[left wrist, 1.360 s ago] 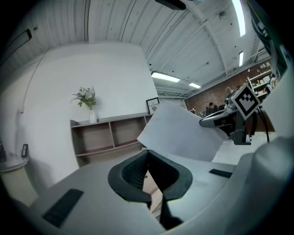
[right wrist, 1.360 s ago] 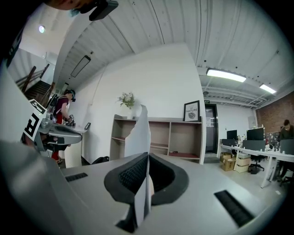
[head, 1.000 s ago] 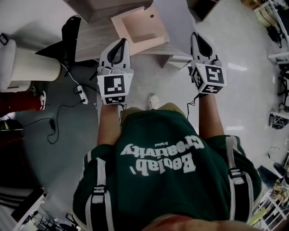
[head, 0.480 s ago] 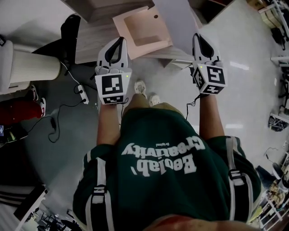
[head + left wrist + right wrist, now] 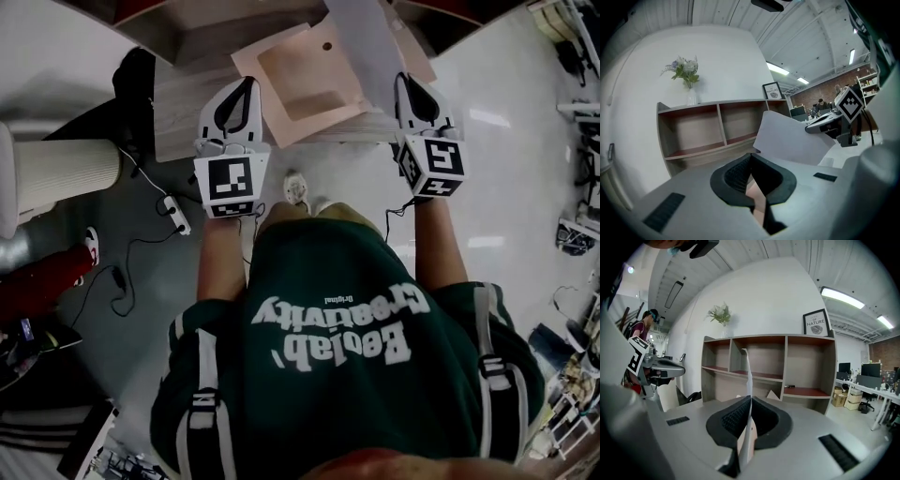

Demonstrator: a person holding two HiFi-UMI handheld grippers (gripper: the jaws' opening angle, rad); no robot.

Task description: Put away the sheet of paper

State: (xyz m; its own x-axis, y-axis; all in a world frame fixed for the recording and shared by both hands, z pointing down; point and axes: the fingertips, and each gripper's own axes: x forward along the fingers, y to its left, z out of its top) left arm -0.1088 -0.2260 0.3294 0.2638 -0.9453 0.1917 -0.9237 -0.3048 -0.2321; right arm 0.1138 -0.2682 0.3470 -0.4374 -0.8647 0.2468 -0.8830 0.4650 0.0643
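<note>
A white sheet of paper (image 5: 366,42) stands upright, pinched at its lower edge by my right gripper (image 5: 403,77), which is shut on it. In the right gripper view the sheet (image 5: 748,376) shows edge-on, rising from the right gripper (image 5: 750,398) in front of a wooden shelf unit (image 5: 773,366). My left gripper (image 5: 249,82) hovers at the left edge of a pink folder (image 5: 305,80) lying on the desk (image 5: 183,103). The left gripper (image 5: 751,155) has its jaw tips together and nothing sticks out past them. Its view shows the sheet (image 5: 792,140) curving up beside the right gripper (image 5: 829,124).
The shelf unit (image 5: 717,131) has open compartments, with a flower vase (image 5: 686,79) and a framed print (image 5: 816,323) on top. A ribbed white cylinder (image 5: 61,169), a power strip with cables (image 5: 173,216) and a black object (image 5: 136,75) are at the left on the floor.
Both grippers have moved forward toward the desk and shelf unit, the right one carrying the sheet. The pink folder and desk now lie closer under the gripper tips.
</note>
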